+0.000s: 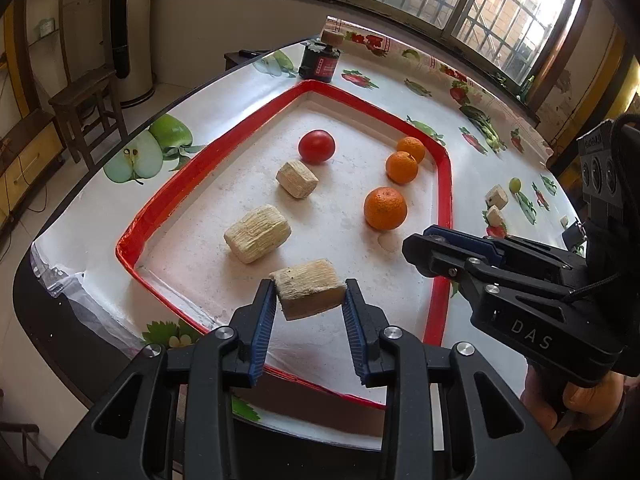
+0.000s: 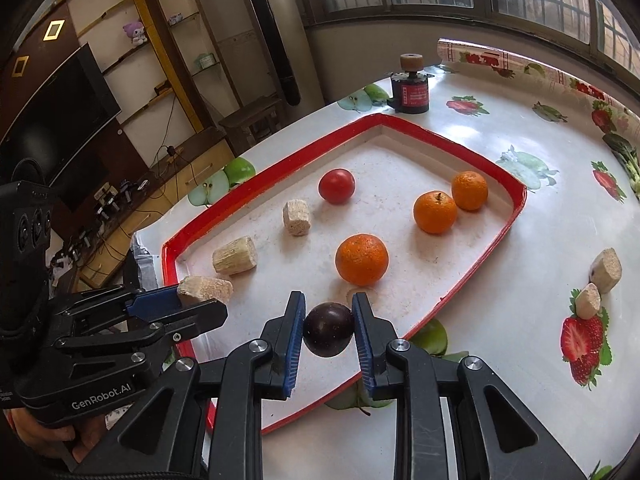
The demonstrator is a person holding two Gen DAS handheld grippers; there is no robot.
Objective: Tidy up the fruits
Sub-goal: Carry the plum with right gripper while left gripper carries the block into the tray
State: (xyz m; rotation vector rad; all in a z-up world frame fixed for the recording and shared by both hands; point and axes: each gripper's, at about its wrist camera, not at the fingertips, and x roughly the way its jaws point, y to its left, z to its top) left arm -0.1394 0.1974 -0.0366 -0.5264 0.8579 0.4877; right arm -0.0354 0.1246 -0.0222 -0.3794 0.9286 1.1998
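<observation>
A fruit-print surface [image 1: 460,168] under barred windows carries a red-rimmed tray [image 1: 442,184]. Over its near edge, the left claw [image 1: 310,300] grips a sugarcane chunk [image 1: 308,294] lying crosswise; the right claw [image 2: 329,330] clamps a dark plum [image 2: 328,334].

Both tools [image 1: 310,300] [image 2: 328,334] apparently clamped

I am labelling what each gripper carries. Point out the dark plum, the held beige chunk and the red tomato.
dark plum [image 2: 329,334], right wrist view, middle of its front.
held beige chunk [image 1: 310,294], left wrist view, centre of its cut face.
red tomato [image 1: 316,146], left wrist view, centre of its skin.
</observation>
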